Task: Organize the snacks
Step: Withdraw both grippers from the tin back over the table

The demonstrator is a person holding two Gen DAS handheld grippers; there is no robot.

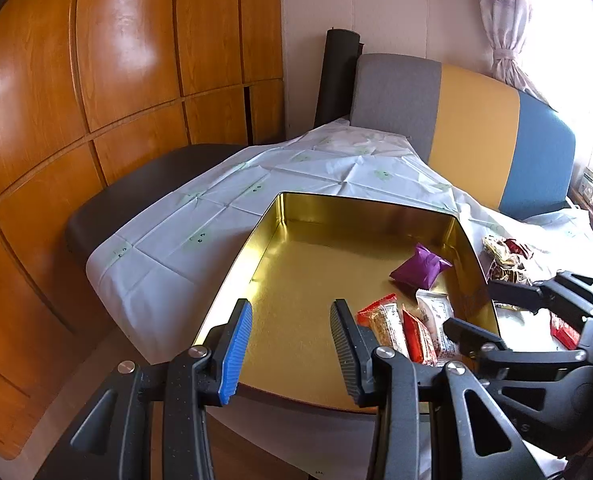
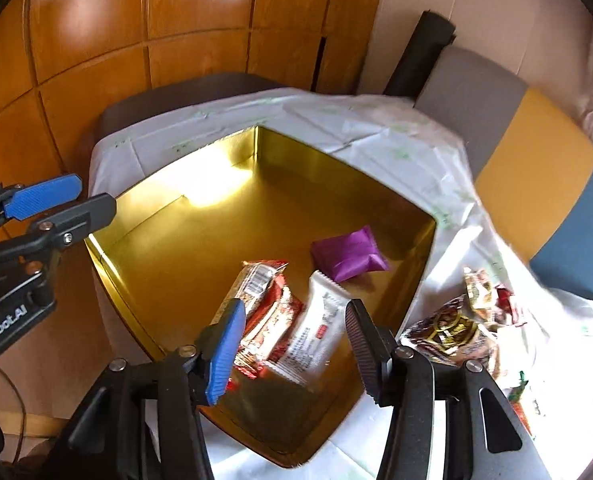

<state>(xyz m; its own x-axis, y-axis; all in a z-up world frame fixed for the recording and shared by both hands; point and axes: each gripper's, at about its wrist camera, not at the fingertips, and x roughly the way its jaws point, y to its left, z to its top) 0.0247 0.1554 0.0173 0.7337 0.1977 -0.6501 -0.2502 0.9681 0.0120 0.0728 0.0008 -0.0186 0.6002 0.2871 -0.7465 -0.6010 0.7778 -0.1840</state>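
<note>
A gold tin [image 1: 336, 198] [image 2: 200, 248] stands on a white cloth. In it lie a purple packet [image 1: 418, 266] [image 2: 348, 254], a white packet [image 1: 434, 308] [image 2: 316, 332] and red-and-orange bar packets [image 1: 384, 320] [image 2: 272, 320]. My right gripper [image 2: 296, 312] [image 1: 474, 308] hangs open over the tin's near right corner. The white packet lies below the gap and its pads do not press it. My left gripper [image 1: 292, 312] [image 2: 56, 200] is open and empty above the tin's near left side.
More snack packets [image 2: 456, 332] [image 1: 504, 256] are piled on the white cloth [image 1: 216, 208] right of the tin. A bench back in grey, yellow and blue [image 1: 476, 128] stands behind. Wooden wall panels [image 1: 116, 80] run along the left, with a dark roll [image 1: 336, 76] in the corner.
</note>
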